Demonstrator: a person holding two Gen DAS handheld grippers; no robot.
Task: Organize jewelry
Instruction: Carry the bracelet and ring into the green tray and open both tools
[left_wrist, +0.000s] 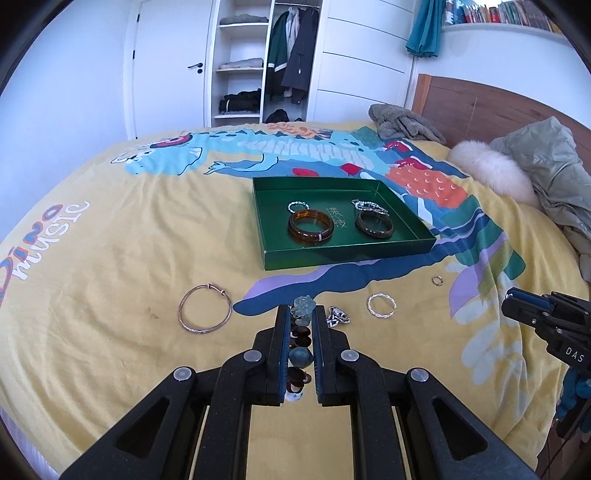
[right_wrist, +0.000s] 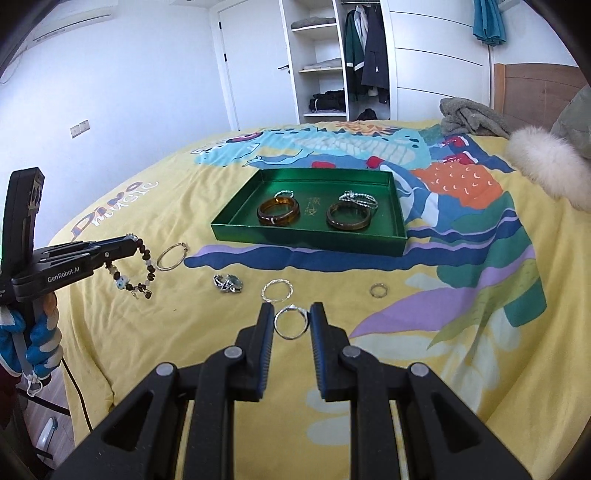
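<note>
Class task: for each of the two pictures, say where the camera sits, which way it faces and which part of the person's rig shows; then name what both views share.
Left wrist: on the left gripper, facing across the bed; its fingers clamp a beaded bracelet; the right gripper shows at the right edge.
Right wrist: on the right gripper, same direction; its fingers flank a silver ring.
Shared: green tray, amber bangle.

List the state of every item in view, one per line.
Left claw: shut on bead bracelet, which hangs off the bed.
Right claw: open, a silver ring between its fingers.
Green box: open, holds two bangles and chains.
Rose bangle: loose on bed.
Twisted ring: loose on bed.
Small ring: loose on bed.
</note>
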